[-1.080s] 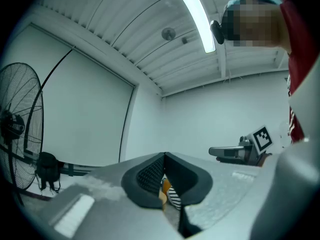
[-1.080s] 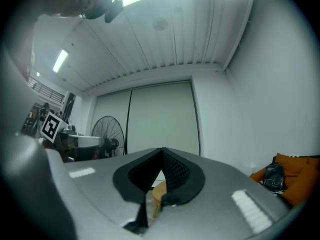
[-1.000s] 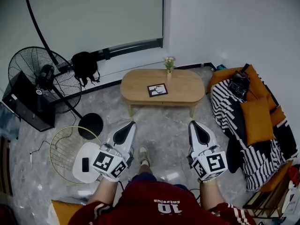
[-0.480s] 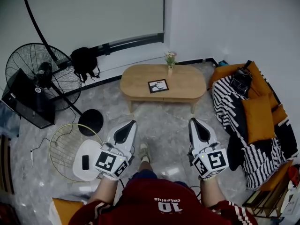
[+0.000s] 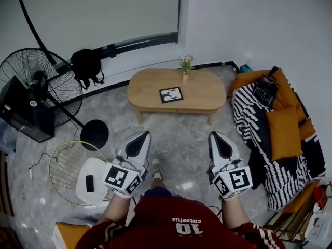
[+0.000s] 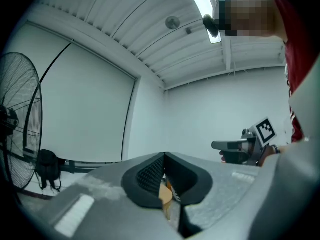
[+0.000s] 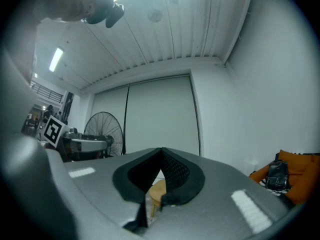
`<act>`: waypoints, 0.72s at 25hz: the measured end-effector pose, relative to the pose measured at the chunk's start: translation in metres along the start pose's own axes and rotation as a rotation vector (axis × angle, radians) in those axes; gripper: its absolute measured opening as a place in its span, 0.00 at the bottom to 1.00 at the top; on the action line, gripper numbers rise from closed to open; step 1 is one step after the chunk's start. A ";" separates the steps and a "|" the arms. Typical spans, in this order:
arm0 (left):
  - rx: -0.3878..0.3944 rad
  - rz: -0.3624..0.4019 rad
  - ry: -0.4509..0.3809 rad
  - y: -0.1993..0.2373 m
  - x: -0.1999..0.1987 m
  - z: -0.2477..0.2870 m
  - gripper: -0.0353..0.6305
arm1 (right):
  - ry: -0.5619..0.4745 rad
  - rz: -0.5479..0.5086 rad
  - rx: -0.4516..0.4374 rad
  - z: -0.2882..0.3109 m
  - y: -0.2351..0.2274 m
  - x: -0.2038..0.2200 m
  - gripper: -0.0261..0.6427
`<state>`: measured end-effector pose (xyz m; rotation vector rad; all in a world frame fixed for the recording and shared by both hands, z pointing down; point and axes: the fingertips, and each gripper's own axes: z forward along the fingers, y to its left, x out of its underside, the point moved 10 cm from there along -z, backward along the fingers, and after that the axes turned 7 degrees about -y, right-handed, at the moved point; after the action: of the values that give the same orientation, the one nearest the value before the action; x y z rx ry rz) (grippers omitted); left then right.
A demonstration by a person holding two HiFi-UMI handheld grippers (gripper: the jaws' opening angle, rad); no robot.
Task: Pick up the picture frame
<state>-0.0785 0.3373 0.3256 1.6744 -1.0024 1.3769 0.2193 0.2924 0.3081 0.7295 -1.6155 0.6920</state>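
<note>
Oval table bears the picture frame; left tool and right tool clenched empty; shirt reads "10".

Table: oval, wooden, standing on the floor.
On it: picture frame lying flat near the middle; small vase of flowers at the far edge.
Floor: grey, marbled.

Small black picture frame, pale print inside (dark branching motif), flat on wooden table, slightly askew
</note>
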 end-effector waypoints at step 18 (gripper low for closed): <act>0.046 -0.039 0.064 0.146 0.018 0.153 0.06 | 0.026 -0.028 0.092 0.174 -0.059 0.007 0.03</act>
<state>-0.1449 0.1360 0.3290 1.6638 -0.9036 1.4292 0.1563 0.1205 0.2917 0.8056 -1.5555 0.7570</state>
